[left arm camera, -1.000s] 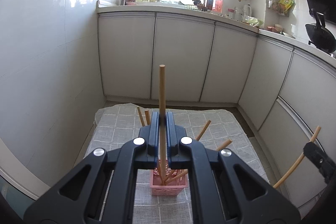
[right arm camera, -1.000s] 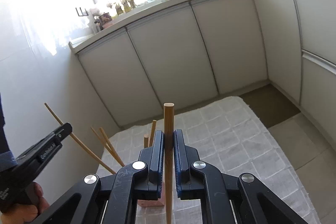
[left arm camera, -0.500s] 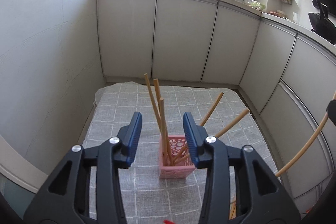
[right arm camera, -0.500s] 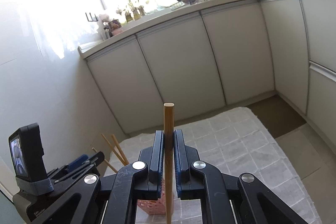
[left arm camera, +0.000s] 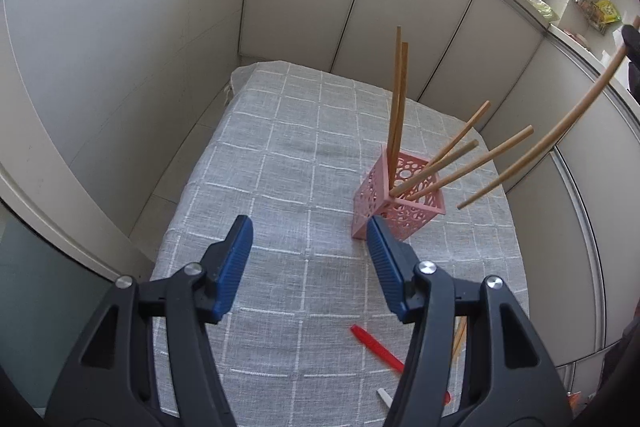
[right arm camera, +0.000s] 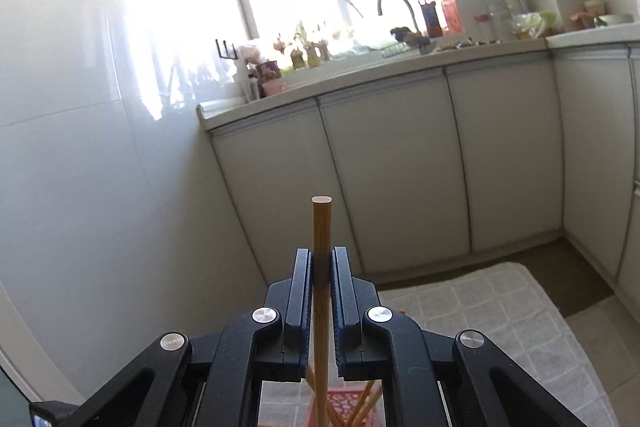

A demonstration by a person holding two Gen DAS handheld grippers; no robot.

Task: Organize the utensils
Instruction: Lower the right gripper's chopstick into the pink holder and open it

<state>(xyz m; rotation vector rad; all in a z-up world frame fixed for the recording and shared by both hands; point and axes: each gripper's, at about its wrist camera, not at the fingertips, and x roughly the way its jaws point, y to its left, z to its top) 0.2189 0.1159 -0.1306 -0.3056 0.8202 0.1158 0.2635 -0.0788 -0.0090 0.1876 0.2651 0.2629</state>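
A pink perforated holder (left arm camera: pixel 400 201) stands on the grey checked cloth (left arm camera: pixel 280 163) and holds several wooden chopsticks (left arm camera: pixel 398 95). My left gripper (left arm camera: pixel 310 267) is open and empty, pulled back and to the left of the holder. My right gripper (right arm camera: pixel 321 291) is shut on one wooden chopstick (right arm camera: pixel 321 227), held upright above the holder (right arm camera: pixel 348 409). In the left wrist view this chopstick (left arm camera: pixel 560 131) slants in from the upper right, its tip just right of the holder.
A red utensil (left arm camera: pixel 378 349), a white piece (left arm camera: pixel 385 395) and another chopstick (left arm camera: pixel 459 339) lie on the cloth near its front edge. White cabinets (left arm camera: pixel 400 11) and a tiled wall (left arm camera: pixel 100 39) close in around the cloth.
My left gripper let go of its chopstick, which now stands in the holder, then opened wide and drew back to the left. My right gripper rose and tilted up, keeping its chopstick.
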